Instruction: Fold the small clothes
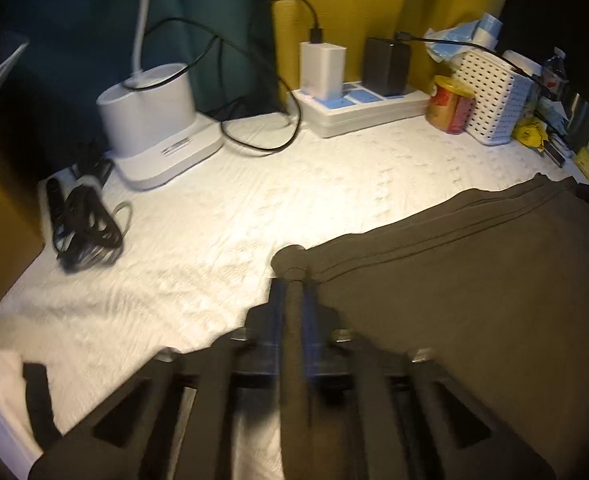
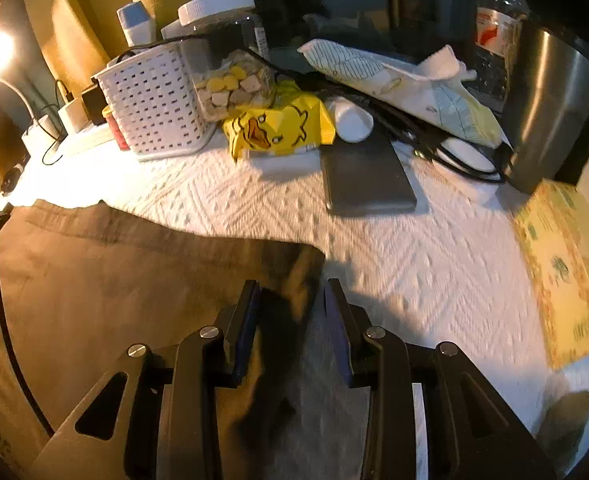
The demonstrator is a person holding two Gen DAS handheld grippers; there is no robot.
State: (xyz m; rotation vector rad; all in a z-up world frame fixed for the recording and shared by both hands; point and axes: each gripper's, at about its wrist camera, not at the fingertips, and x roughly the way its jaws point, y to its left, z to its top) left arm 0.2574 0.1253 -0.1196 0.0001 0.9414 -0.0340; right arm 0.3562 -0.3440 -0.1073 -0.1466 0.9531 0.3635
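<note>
A dark olive-brown garment (image 1: 474, 300) lies flat on the white textured table cover (image 1: 214, 220). In the left wrist view my left gripper (image 1: 293, 280) is shut on the garment's left corner, and a small bunch of cloth pokes out past the fingertips. In the right wrist view the same garment (image 2: 114, 280) fills the lower left. My right gripper (image 2: 292, 292) stands over its right corner with the jaws apart. A dark fold of cloth lies between the pads, and a gap shows on its right side.
Along the back stand a white lamp base (image 1: 162, 120), a power strip with chargers (image 1: 358, 108), a red can (image 1: 450, 104) and a white perforated basket (image 2: 154, 104). A black cable bundle (image 1: 82, 224) lies left. A yellow duck bag (image 2: 278, 124), dark slab (image 2: 366, 176), steel cup (image 2: 550, 108) and yellow mat (image 2: 566, 272) crowd the right.
</note>
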